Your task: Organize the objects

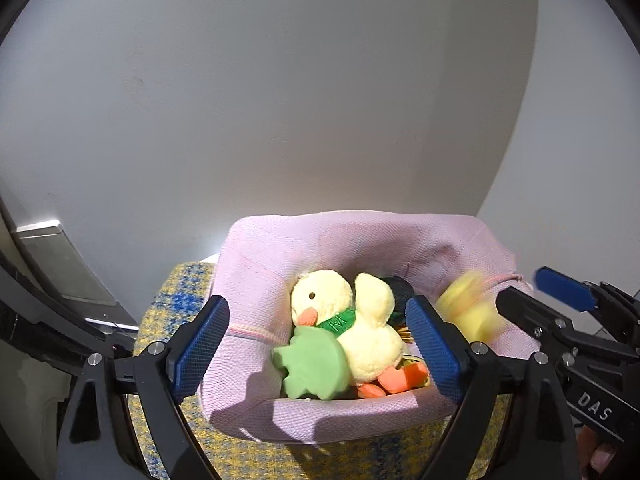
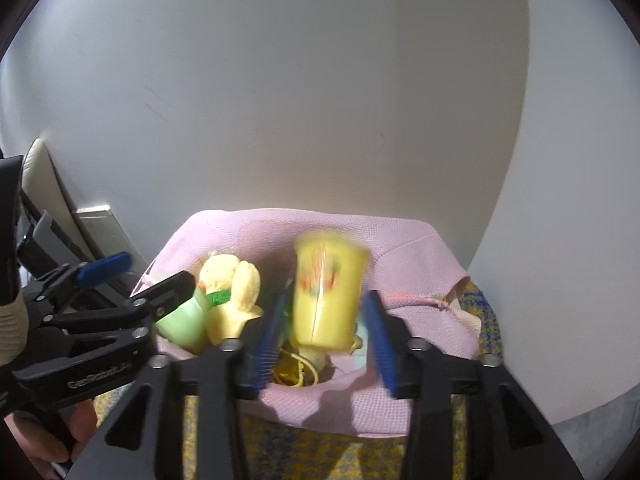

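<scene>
A pink fabric basket holds a yellow plush duck with a green scarf. A green frog-shaped block leans against the duck. My left gripper stands open over the basket; the duck and block lie between its blue pads, untouched. In the right wrist view a blurred yellow printed cup hangs upright over the basket between the fingers of my right gripper. That gripper is open, its pads apart from the cup.
The basket sits on a yellow-and-blue checked cloth against a white wall. A silver flat item leans at the left. Yellow cord and small items lie in the basket bottom. A hand holds the left gripper.
</scene>
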Action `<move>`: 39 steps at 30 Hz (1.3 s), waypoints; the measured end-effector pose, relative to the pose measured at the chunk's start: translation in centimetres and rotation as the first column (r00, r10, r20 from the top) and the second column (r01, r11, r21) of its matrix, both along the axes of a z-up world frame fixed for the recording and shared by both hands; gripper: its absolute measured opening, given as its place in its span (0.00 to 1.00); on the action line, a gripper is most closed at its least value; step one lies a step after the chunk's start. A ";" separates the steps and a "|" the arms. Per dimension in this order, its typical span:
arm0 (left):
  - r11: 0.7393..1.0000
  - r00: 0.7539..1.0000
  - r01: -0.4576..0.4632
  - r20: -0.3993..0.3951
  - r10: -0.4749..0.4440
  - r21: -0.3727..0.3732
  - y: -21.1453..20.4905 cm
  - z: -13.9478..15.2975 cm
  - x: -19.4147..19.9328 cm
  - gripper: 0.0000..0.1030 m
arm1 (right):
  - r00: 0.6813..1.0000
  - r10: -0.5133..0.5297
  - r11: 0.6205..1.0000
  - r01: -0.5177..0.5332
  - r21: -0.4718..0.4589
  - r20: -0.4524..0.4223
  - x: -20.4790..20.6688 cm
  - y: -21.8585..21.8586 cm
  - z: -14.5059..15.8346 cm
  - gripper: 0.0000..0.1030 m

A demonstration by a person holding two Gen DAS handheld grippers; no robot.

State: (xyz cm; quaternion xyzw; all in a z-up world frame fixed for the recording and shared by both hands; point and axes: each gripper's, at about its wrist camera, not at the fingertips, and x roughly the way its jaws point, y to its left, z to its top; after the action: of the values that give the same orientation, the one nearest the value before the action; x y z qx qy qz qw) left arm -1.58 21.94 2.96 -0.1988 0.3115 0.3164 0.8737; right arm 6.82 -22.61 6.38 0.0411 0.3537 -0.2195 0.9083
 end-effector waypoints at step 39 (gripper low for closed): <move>0.995 0.994 0.089 -0.055 -0.091 -0.042 -11.8 3.5 -14.6 1.00 | 1.000 -0.019 1.000 0.019 -0.005 -0.023 -13.5 9.3 2.0 0.78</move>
State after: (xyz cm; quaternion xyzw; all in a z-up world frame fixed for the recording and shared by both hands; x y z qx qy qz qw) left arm -16.15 10.19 6.45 -0.1928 0.3511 0.2761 0.8737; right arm -6.72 -13.29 8.43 0.0399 0.3632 -0.2296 0.9021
